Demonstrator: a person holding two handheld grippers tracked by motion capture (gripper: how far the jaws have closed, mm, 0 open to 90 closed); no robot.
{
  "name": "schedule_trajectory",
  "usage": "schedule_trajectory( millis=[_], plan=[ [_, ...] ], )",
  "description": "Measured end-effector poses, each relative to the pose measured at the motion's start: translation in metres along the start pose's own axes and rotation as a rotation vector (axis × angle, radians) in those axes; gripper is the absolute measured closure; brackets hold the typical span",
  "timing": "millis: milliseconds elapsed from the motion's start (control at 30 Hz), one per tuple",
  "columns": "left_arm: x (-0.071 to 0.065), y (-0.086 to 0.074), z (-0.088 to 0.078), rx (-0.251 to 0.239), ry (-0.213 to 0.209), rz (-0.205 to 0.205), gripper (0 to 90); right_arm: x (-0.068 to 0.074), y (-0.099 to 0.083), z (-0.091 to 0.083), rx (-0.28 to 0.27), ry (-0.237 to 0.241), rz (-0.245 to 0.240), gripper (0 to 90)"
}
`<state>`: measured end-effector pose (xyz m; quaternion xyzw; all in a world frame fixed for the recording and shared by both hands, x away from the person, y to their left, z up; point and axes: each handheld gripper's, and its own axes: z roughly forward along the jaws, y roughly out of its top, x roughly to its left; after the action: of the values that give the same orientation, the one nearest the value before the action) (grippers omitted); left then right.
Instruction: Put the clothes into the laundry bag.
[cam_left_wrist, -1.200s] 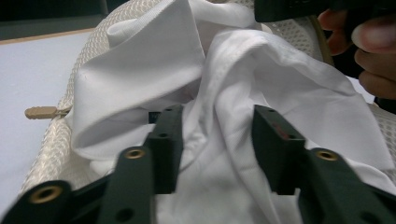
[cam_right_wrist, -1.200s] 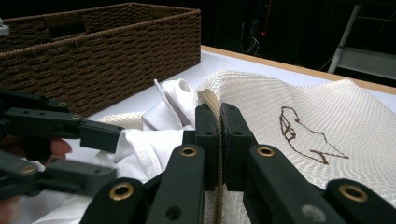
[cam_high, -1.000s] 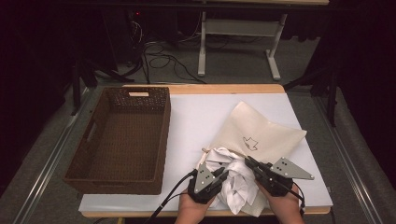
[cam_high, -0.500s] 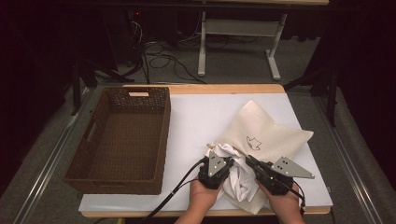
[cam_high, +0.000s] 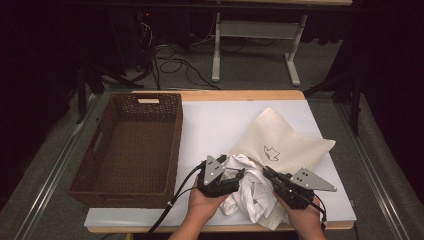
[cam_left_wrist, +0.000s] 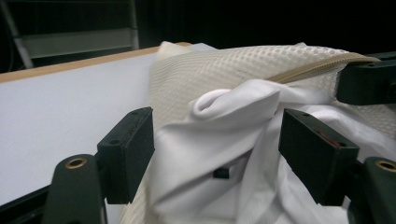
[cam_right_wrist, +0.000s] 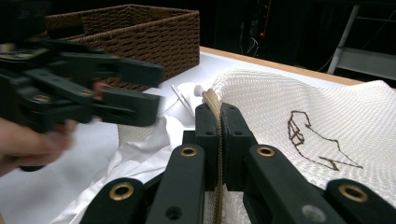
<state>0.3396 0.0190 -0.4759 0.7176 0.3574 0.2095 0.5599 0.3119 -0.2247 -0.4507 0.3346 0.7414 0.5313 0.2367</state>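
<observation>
A white table (cam_high: 215, 120) seen from above, with a person's forearms entering at 6 o'clock, each hand holding a black two-jaw gripper. A cream mesh bag (cam_high: 280, 142) lies on the table's right half, running from the centre toward 3 o'clock, with a small dark outline drawing stitched on its top. Its open mouth faces 6 o'clock, and a crumpled white garment (cam_high: 252, 190) spills out of it between the two grippers.

The left gripper (cam_high: 235, 176) sits at about 7 o'clock from the bag, just beside the garment. Its jaws have just been opening and now stand spread apart. In the left gripper view, folds of the white garment (cam_left_wrist: 229, 140) bulge up between the two pads without either pad pressing on them, and the mesh bag (cam_left_wrist: 243, 70) with its tan zipper edge rises behind.

The right gripper (cam_high: 270, 176) sits at 5 o'clock from the bag's mouth. In the right gripper view its jaws are pressed together, pinching the bag's tan zipper edge (cam_right_wrist: 214, 109) and lifting it off the table, while the mesh bag (cam_right_wrist: 299, 93) stretches away toward 2 o'clock.

A dark brown woven basket (cam_high: 150, 102) stands on the table's left side at 9 o'clock, well apart from the bag.
</observation>
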Motion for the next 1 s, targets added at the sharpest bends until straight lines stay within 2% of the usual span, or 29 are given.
schedule_trajectory(
  millis=[33, 67, 133, 200, 333, 367, 500, 567, 633, 700, 733, 800, 900, 967, 1000],
  plan=[
    [-0.001, 0.001, 0.006, 0.011, -0.011, 0.012, 27.8, 0.0, 0.0, 0.0, 0.001, 0.002, -0.001, 89.0],
    [-0.002, 0.002, 0.011, 0.015, -0.019, 0.024, 32.2, -0.001, 0.0, 0.0, 0.0, 0.003, 0.0, 89.0],
    [-0.005, 0.001, 0.017, 0.02, -0.045, 0.03, 45.6, -0.002, -0.001, 0.0, -0.003, 0.005, -0.003, 89.0],
    [-0.005, 0.0, 0.02, 0.027, -0.051, 0.043, 60.3, -0.002, -0.001, 0.001, 0.0, 0.005, 0.006, 89.0],
    [-0.008, -0.004, 0.018, 0.053, -0.042, 0.048, 83.2, -0.002, -0.001, 0.002, 0.002, 0.006, 0.004, 89.0],
    [-0.01, -0.004, 0.017, 0.059, -0.048, 0.045, 84.8, -0.002, -0.001, 0.002, 0.002, 0.006, 0.004, 89.1],
    [-0.027, -0.01, 0.015, 0.059, -0.081, 0.08, 85.9, -0.002, 0.0, 0.002, -0.002, 0.004, 0.003, 89.1],
    [-0.028, -0.013, 0.019, 0.067, -0.072, 0.068, 85.6, -0.002, 0.0, 0.002, -0.006, 0.017, 0.008, 89.1],
    [-0.025, -0.014, 0.025, 0.079, -0.058, 0.03, 82.9, 0.0, 0.001, 0.002, -0.01, 0.029, 0.01, 89.1],
    [-0.021, -0.013, 0.026, 0.069, -0.05, 0.004, 70.8, 0.001, 0.002, 0.0, -0.019, 0.033, -0.006, 89.0],
    [-0.02, -0.013, 0.023, 0.06, -0.054, 0.005, 65.2, 0.002, 0.002, -0.001, -0.018, 0.029, -0.009, 89.0],
    [-0.021, -0.012, 0.013, 0.048, -0.05, 0.019, 54.0, 0.0, 0.001, -0.002, -0.016, 0.025, -0.003, 89.0],
    [-0.019, -0.016, -0.011, 0.023, -0.036, 0.028, 40.7, -0.003, -0.001, -0.003, -0.014, 0.024, 0.008, 89.0],
    [-0.014, -0.022, -0.026, 0.034, -0.033, 0.013, 31.4, -0.002, 0.0, -0.003, -0.013, 0.021, 0.001, 89.0],
    [-0.012, -0.027, -0.032, 0.057, -0.032, 0.001, 27.0, -0.002, 0.0, -0.004, -0.01, 0.019, -0.005, 89.0]
  ],
)
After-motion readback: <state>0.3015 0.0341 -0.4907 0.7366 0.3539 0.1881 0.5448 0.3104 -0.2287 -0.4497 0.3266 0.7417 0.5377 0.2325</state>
